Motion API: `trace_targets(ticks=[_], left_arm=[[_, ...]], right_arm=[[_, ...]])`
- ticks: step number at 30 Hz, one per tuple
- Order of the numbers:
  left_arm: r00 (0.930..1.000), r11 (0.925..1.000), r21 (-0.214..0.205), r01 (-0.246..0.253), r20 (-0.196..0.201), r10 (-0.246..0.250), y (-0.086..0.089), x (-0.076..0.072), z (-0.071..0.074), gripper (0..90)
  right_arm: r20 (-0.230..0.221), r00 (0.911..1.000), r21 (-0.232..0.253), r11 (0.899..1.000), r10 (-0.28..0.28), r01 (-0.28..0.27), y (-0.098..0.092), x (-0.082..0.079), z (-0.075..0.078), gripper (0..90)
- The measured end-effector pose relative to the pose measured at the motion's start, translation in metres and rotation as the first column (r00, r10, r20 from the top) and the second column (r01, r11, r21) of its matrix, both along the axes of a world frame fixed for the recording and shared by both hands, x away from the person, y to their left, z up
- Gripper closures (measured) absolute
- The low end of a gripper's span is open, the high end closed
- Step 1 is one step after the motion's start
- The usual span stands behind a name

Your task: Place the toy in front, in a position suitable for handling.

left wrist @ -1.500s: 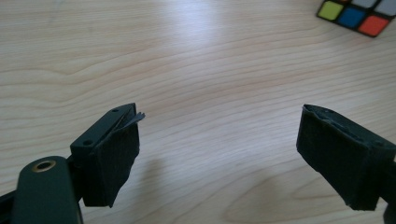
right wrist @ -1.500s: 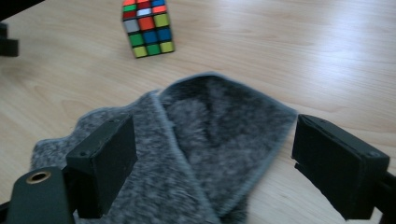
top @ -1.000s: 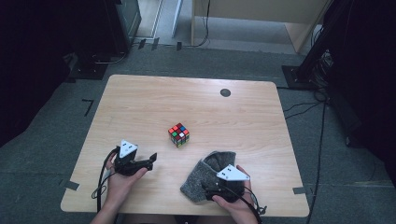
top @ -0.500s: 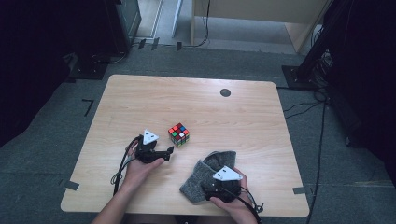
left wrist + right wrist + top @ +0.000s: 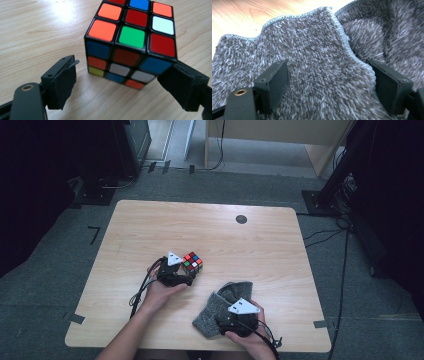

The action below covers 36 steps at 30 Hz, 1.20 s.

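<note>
Tabletop, pale wood, rounded corners. Shaggy grey cloth at near edge; right claw spread wide upon it, not pinching. Scrambled colour cube mid-tabletop; left claw closing around it, pads not yet touching.

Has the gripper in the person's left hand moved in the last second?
Yes. The left gripper has slid right and away from the near table edge, up to the puzzle cube, which has stayed put. Its jaws have been closing slightly.
</note>
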<state>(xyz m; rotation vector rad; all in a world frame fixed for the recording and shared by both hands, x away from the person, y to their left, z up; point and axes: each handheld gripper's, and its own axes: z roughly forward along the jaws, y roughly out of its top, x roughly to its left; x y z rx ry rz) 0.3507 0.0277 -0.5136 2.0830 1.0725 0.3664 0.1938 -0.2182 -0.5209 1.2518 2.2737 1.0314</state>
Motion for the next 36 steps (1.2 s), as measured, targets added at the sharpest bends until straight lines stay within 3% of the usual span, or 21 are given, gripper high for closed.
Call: trace_targets(ticks=[10, 14, 19, 20, 23, 26, 29, 31, 33, 36], left_arm=[[0.9988, 0.9958, 0.079, 0.046, 0.013, -0.047, -0.01, 0.009, -0.003, 22.7], [0.9986, 0.9948, 0.092, 0.044, 0.024, -0.046, -0.012, 0.009, -0.003, 24.8], [0.9989, 0.9953, 0.09, 0.035, 0.03, -0.038, -0.012, 0.008, -0.002, 34.2], [0.9995, 0.9961, 0.085, 0.024, 0.02, -0.026, -0.01, 0.009, -0.001, 34.2], [0.9995, 0.9995, -0.03, 0.0, -0.032, -0.001, 0.002, 0.01, 0.001, 34.4], [0.9998, 0.9974, -0.072, -0.01, -0.02, 0.009, 0.013, 0.004, 0.007, 34.4], [0.9999, 0.9964, -0.084, 0.012, -0.009, -0.013, 0.022, -0.008, 0.015, 34.4], [0.9988, 0.9947, -0.091, 0.048, -0.001, -0.049, 0.027, -0.019, 0.02, 34.4], [0.9969, 0.993, -0.089, 0.078, 0.018, -0.077, 0.03, -0.031, 0.025, 34.3], [0.9931, 0.9895, -0.091, 0.112, 0.044, -0.109, 0.033, -0.049, 0.031, 34.4]], right_arm=[[0.005, 1.0, 0.001, 1.0, 0.002, -0.002, 0.0, 0.0, 0.0, 18.6], [0.005, 1.0, 0.001, 1.0, 0.002, -0.002, 0.0, 0.0, 0.0, 18.5], [0.007, 1.0, -0.001, 1.0, -0.001, 0.001, 0.001, 0.0, -0.001, 18.2], [0.008, 1.0, -0.002, 1.0, -0.001, 0.001, 0.001, 0.0, -0.001, 18.2], [0.014, 0.9999, -0.013, 1.0, 0.004, -0.003, 0.001, -0.001, 0.0, 18.7], [0.019, 0.9998, -0.019, 1.0, 0.007, -0.007, 0.002, -0.002, 0.0, 20.9], [0.021, 0.9996, -0.02, 1.0, 0.02, -0.02, 0.002, -0.002, 0.001, 29.3], [0.027, 0.9991, -0.022, 0.999, 0.032, -0.032, 0.003, -0.003, 0.002, 39.6], [0.031, 0.9989, -0.026, 0.999, 0.035, -0.034, 0.003, -0.003, 0.004, 55.5], [0.006, 0.9986, -0.009, 0.999, 0.053, -0.053, -0.001, 0.001, 0.007, 68.3]])
